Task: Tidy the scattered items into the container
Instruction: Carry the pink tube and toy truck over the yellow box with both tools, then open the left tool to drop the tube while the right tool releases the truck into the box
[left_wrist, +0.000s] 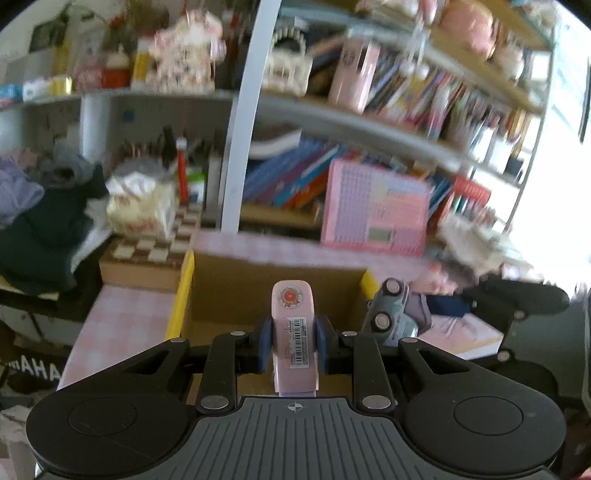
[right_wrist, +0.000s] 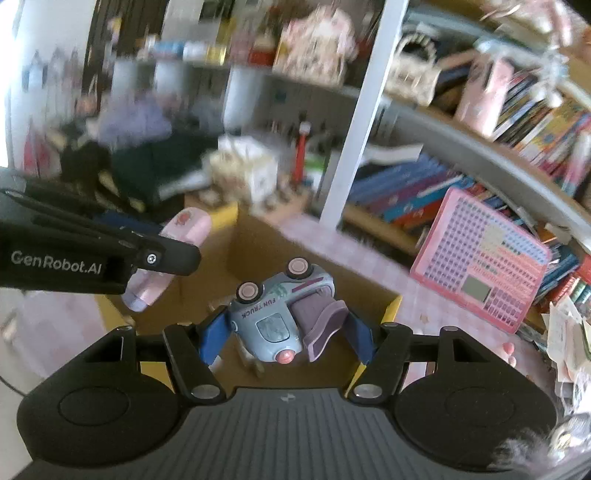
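Both claws hover over the open cardboard box (left_wrist: 266, 291) on the pink checked surface (left_wrist: 122, 325). The left claw (left_wrist: 294, 343) grips a pink case (left_wrist: 293, 332); the right claw (right_wrist: 286, 334) clamps a toy truck (right_wrist: 273, 314). Best lower each well inside the walls before releasing. The box's contents are mostly hidden.

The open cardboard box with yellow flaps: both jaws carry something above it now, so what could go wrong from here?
1. The blue-grey toy truck is held tipped on its side in the right gripper; it could slip out or land on its purple flap.
2. The left gripper with the pink oblong case is close beside it; the two might bump.
3. Either item could hit a yellow flap of the cardboard box and fall outside.
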